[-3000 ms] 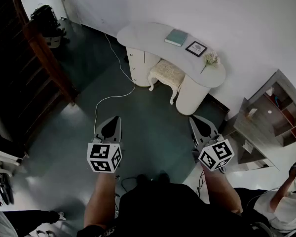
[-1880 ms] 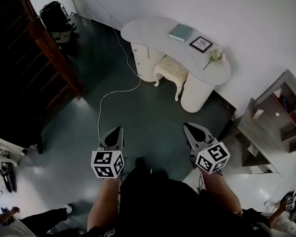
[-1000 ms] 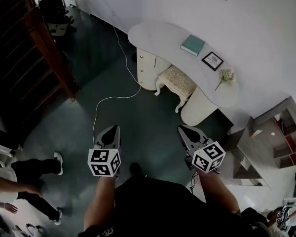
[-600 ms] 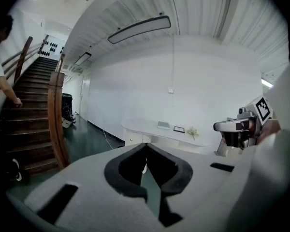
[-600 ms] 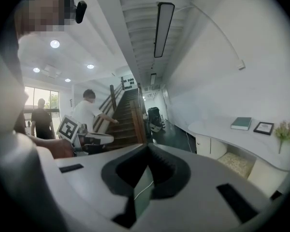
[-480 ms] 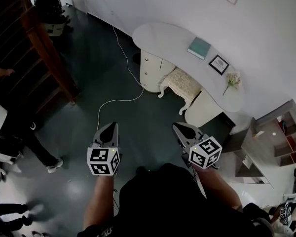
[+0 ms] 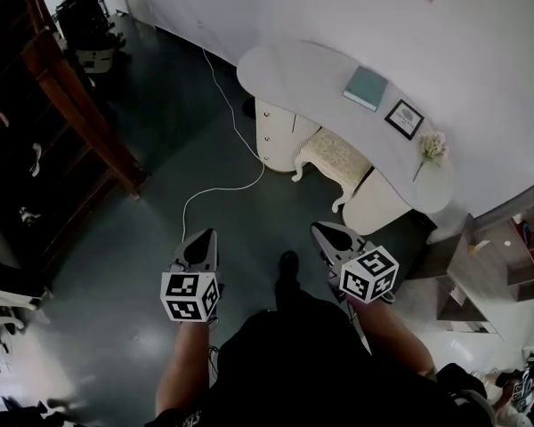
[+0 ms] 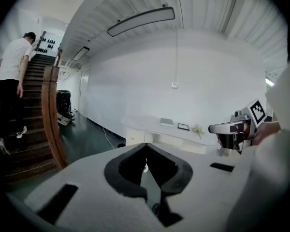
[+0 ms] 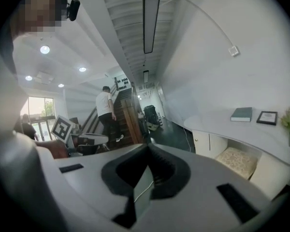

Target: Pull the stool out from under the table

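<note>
A cream stool (image 7: 331, 153) with a patterned cushion and curved legs sits tucked under the white curved table (image 7: 294, 65); the right gripper view shows the stool (image 9: 238, 161) too. My left gripper (image 7: 198, 241) and right gripper (image 7: 325, 233) hang shut and empty over the dark floor, well short of the stool. Each jaw pair meets at its tips. The table (image 8: 157, 127) shows far ahead in the left gripper view, where the right gripper (image 8: 232, 128) is at the right.
On the table lie a teal book (image 7: 366, 87), a framed picture (image 7: 403, 118) and a flower sprig (image 7: 430, 146). A white cable (image 7: 227, 145) runs over the floor. A wooden staircase (image 7: 67, 96) stands left, a shelf unit (image 7: 503, 247) right. A person (image 9: 105, 110) climbs the stairs.
The table and stool have come closer and shifted right in the head view as I step forward. Both grippers stay shut and level. The people at the left have left the head view.
</note>
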A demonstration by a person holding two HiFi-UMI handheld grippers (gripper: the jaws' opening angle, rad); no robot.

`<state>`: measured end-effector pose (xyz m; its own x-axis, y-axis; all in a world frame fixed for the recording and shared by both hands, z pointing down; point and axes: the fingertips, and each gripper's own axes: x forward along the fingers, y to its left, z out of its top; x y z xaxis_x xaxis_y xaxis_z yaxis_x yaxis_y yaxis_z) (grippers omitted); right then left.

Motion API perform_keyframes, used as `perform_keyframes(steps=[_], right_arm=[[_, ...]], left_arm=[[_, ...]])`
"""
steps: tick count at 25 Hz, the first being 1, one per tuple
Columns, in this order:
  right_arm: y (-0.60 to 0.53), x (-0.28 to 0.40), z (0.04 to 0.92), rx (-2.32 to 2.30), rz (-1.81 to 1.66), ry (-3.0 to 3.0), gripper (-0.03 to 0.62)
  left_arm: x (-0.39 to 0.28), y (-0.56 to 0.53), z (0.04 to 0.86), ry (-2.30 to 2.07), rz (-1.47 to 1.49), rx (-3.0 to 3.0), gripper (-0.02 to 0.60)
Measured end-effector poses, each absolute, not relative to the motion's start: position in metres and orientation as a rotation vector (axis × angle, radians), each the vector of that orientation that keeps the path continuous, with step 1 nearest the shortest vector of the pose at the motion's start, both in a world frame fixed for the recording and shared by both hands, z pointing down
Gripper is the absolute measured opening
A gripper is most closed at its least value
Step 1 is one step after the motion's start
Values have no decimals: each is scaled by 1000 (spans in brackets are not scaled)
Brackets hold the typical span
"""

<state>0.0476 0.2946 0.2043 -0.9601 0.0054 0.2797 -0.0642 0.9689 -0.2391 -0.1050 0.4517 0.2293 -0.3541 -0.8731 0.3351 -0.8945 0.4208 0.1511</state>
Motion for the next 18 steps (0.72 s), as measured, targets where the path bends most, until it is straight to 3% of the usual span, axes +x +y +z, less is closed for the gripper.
perform_keyframes(steps=[18], right_arm=[[71,-76,236,114,539,-2822,5]], left_arm=[[-215,204,219,-2147,254,1626,9]])
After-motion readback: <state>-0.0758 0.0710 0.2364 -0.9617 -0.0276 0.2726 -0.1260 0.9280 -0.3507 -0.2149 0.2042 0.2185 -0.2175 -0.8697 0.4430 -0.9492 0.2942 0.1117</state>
